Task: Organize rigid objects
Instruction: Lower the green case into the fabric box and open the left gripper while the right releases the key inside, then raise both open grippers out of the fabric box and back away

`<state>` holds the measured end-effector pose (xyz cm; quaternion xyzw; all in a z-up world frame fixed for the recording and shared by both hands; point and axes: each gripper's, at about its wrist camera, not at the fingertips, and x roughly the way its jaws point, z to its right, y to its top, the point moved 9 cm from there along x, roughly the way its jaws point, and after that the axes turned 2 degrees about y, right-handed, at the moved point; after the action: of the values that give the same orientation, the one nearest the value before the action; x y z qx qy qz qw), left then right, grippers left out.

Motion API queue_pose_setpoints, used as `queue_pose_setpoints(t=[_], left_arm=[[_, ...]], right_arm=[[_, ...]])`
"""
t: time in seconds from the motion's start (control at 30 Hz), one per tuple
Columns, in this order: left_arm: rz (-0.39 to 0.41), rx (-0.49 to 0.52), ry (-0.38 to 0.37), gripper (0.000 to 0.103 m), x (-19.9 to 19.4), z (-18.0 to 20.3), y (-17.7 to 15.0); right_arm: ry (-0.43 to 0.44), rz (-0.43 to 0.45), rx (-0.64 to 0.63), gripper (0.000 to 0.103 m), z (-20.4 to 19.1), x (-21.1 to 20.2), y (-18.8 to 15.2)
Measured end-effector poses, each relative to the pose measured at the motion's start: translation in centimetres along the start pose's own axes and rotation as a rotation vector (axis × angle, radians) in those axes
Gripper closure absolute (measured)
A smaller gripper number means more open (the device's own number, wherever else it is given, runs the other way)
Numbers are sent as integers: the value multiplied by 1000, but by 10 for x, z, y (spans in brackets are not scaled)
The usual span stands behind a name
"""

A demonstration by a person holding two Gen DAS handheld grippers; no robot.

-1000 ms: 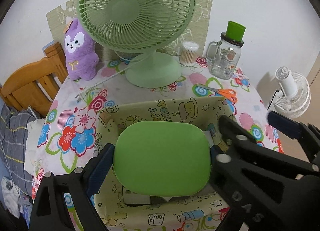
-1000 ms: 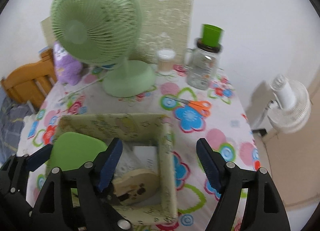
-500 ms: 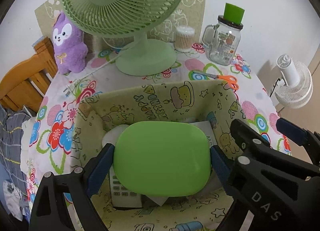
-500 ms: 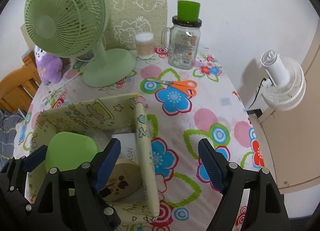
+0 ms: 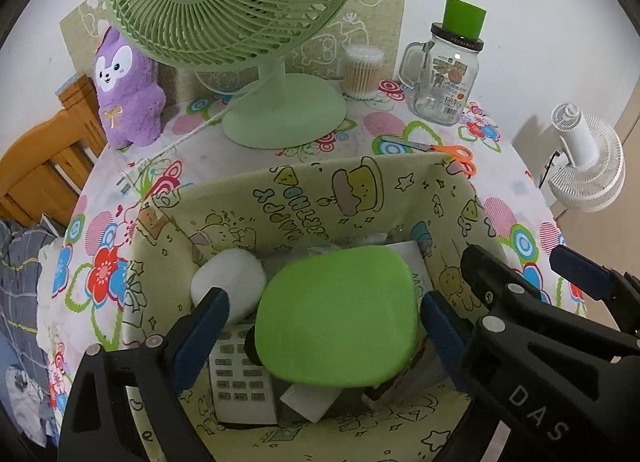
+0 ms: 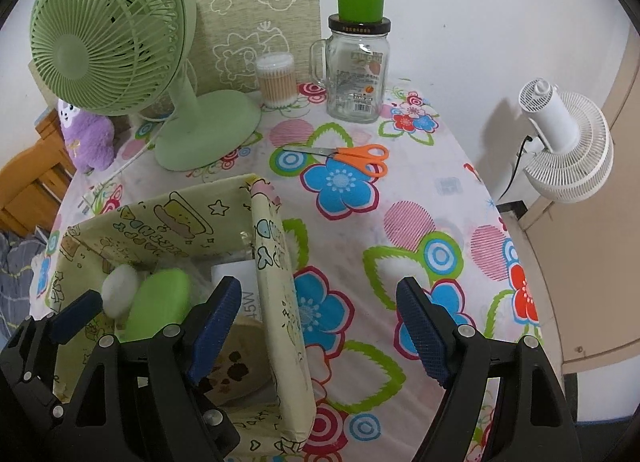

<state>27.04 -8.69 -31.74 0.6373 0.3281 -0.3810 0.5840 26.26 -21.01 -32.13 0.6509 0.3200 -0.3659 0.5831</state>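
Note:
A flat green rounded case (image 5: 336, 318) lies tilted inside the yellow cartoon-print box (image 5: 320, 189), on a white remote (image 5: 240, 382) and papers. My left gripper (image 5: 324, 322) is open around the case; there is a clear gap at the left finger (image 5: 200, 326), and the right finger is close to the case's edge. The case shows in the right wrist view (image 6: 160, 302) too. My right gripper (image 6: 316, 326) is open and empty, straddling the box's right wall (image 6: 280, 282). Orange scissors (image 6: 352, 155) lie on the floral tablecloth behind the box.
A green desk fan (image 5: 240, 21), a purple plush (image 5: 128, 89), a cotton-swab jar (image 6: 276, 79) and a glass mug jar with a green cup on top (image 6: 358, 61) stand at the back. A white fan (image 6: 568, 141) stands off the table's right edge.
My left gripper lowered the green case into the box and opened; the case now rests tilted toward the right. My right gripper moved up and over the box's right wall.

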Motion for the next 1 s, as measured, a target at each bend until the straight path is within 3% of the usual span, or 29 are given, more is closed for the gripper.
queue_pose_setpoints(t=[0.23,1.0], left_arm=[[-33,-4,-3,1,-3,-4,-10],[6,7,2,0,-49,-20,-39]], right_arm=[[-3,-1,-28,21,-8,-6,-5],[-7,47,-47,21,-26,-56,-32]])
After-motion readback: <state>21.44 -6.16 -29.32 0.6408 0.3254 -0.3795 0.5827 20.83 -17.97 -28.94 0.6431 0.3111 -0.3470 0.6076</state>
